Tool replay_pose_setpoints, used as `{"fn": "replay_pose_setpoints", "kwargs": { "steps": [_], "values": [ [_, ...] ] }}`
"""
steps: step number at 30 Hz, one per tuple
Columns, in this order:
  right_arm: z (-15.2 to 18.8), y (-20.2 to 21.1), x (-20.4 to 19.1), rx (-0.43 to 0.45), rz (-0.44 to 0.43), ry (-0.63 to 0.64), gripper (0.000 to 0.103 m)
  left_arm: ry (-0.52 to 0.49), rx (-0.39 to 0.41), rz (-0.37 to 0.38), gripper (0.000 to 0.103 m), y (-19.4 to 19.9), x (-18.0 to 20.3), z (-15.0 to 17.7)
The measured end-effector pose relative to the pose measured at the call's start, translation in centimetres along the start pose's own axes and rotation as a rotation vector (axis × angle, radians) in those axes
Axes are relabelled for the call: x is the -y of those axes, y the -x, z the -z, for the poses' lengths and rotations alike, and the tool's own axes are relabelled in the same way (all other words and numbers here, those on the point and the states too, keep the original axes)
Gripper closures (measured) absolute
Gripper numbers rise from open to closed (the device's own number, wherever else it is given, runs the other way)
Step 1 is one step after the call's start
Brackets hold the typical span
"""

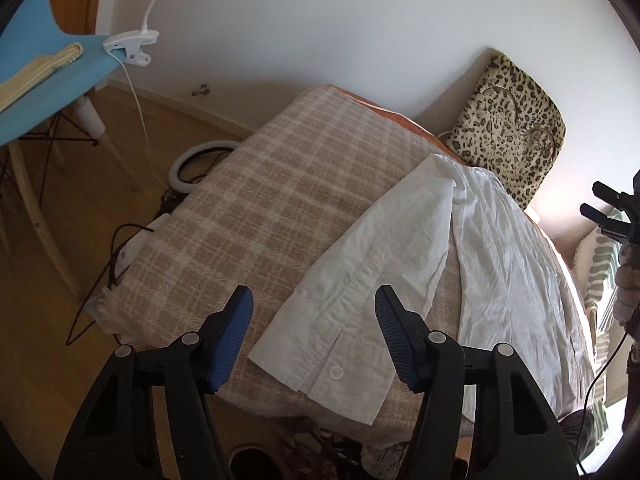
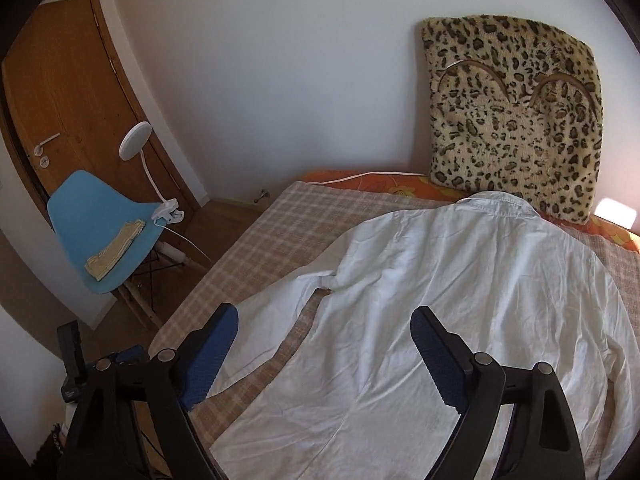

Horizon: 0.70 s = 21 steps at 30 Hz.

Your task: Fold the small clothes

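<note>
A white shirt (image 2: 440, 300) lies spread (back up) on a checked bed (image 1: 248, 208). Both claws, left claw (image 1: 314, 308) and right claw (image 2: 324, 320), hover above it, jaws apart, holding nothing.

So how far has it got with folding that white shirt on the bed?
Barely started. Done: the white shirt lies spread flat, back up, on the checked blanket, collar toward the leopard cushion. In hand: the left gripper hovers open over the sleeve cuff, gripping nothing; the right gripper is open above the shirt's body. Left: every fold, since both sleeves still lie out to the sides.
</note>
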State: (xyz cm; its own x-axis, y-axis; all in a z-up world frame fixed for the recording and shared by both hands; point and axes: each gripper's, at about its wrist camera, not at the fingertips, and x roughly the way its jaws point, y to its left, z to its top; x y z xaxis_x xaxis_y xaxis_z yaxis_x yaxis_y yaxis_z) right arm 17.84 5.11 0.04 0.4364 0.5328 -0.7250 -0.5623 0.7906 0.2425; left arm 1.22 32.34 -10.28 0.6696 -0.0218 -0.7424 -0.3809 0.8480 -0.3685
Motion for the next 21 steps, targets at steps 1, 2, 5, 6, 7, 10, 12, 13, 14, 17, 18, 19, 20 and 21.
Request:
{"fn": "replay_pose_setpoints", "kwargs": {
  "steps": [1,2,5,6,7,10,12,13,14,17,18,19,20,21],
  "values": [
    [-0.3,-1.0,0.0,-0.025,-0.016,-0.019,0.021,0.025,-0.022,0.011,0.044,-0.5,-0.6,0.1],
    [-0.6,-1.9,0.0,-0.045,-0.025,-0.031,0.023,0.050,-0.039,0.024,0.045,-0.8,-1.2,0.3],
    [-1.9,-4.8,-0.5,-0.095,-0.013,-0.015,0.029,0.073,-0.079,0.007,0.050,-1.7,-1.9,0.7],
    [-2.3,-5.8,-0.8,-0.108,-0.006,0.003,0.029,0.076,-0.085,0.000,0.053,-1.8,-2.0,0.9],
    [-2.7,-6.7,-1.1,-0.123,-0.002,0.016,0.029,0.081,-0.088,0.007,0.057,-1.9,-2.1,1.0],
    [-3.9,-9.6,-1.6,-0.180,-0.009,0.031,0.029,0.087,-0.105,0.033,0.057,-2.4,-2.1,1.1],
    [-4.6,-11.4,-2.0,-0.212,0.001,0.048,0.029,0.076,-0.120,0.026,0.058,-3.0,-2.0,1.2],
    [-5.1,-12.4,-2.3,-0.226,0.010,0.060,0.030,0.070,-0.130,0.026,0.058,-3.4,-1.8,1.3],
    [-5.5,-13.2,-2.5,-0.233,0.017,0.067,0.031,0.061,-0.142,0.021,0.058,-3.8,-1.7,1.4],
    [-6.6,-15.9,-2.7,-0.257,0.013,0.050,0.033,-0.039,-0.107,-0.033,0.058,-4.0,-0.5,1.7],
    [-6.9,-16.9,-2.7,-0.267,0.004,0.035,0.035,-0.064,-0.104,-0.051,0.058,-4.1,-0.2,1.8],
    [-7.1,-18.1,-2.9,-0.281,-0.004,0.019,0.038,-0.087,-0.099,-0.067,0.058,-4.2,0.1,1.9],
    [-7.2,-19.2,-3.0,-0.298,-0.008,0.007,0.038,-0.101,-0.097,-0.076,0.059,-4.3,0.3,2.0],
    [-7.3,-20.3,-3.2,-0.317,-0.010,-0.001,0.040,-0.111,-0.094,-0.080,0.071,-4.4,0.4,2.0]
  ]
}}
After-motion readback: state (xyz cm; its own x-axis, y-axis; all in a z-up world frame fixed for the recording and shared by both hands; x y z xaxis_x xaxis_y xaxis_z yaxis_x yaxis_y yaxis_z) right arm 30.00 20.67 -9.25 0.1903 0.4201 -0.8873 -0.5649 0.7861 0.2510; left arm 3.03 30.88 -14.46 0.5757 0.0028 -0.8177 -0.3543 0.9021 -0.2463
